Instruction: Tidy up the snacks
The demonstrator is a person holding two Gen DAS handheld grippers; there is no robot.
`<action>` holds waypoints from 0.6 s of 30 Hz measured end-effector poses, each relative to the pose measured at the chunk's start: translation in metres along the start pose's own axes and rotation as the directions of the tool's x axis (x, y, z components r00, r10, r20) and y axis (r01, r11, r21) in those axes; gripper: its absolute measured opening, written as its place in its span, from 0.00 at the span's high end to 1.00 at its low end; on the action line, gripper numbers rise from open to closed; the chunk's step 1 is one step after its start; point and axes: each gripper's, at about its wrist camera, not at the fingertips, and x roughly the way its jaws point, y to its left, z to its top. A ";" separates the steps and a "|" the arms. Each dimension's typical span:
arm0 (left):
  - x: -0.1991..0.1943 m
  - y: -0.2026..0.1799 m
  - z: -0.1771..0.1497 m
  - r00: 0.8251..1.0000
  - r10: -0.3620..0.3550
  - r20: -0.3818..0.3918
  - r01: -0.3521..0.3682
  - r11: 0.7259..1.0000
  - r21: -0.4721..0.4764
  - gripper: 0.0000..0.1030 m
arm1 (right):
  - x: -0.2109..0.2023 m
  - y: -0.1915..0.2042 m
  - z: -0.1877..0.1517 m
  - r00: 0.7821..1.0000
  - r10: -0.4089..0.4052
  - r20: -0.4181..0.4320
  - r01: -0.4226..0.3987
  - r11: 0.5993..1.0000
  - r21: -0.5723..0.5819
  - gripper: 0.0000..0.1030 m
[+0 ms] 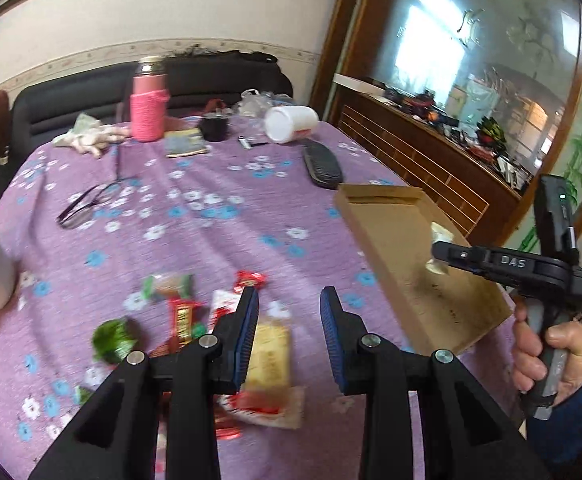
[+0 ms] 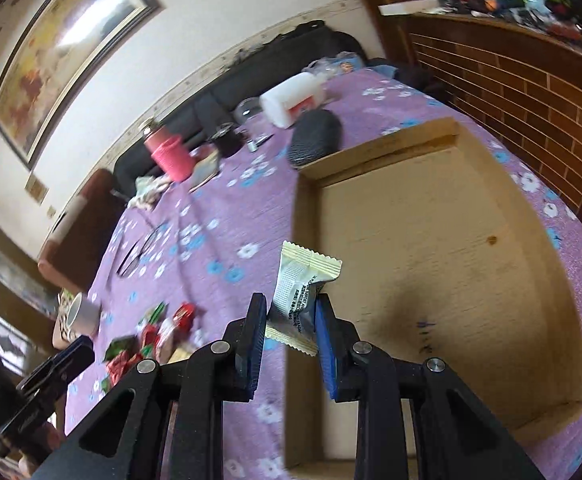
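I'm working over a round table under a purple flowered cloth (image 1: 219,216), and the biggest thing on it for my purposes is the shallow cardboard box (image 2: 443,248) at the right side, whose floor looks bare in the right wrist view, so I judge the sorting has barely begun. Next in size is the heap of snacks (image 1: 195,320) lying on the cloth near the front edge, well apart from the box: red wrappers, green ones, a pale yellow pack, all too blurred for me to read. That whole pile is left to move. My right gripper (image 2: 291,312) is clamped on a small white and silver sachet (image 2: 303,284), pinched by its lower half and carried over the box's near-left corner, not yet let go. My left gripper (image 1: 289,312) hangs over the pile with its jaws narrow and nothing between them. As for writing, the right tool's body reads "DAS" in the left wrist view; the sachet carries fine black print I can't make out, and some dark handwritten marks sit on the box floor, illegible.
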 end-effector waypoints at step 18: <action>-0.038 0.147 -0.074 0.958 0.215 -0.187 -0.255 0.940 -0.228 0.49 | -0.009 0.009 -0.020 0.992 0.128 -0.018 -0.128 0.991 -0.041 0.75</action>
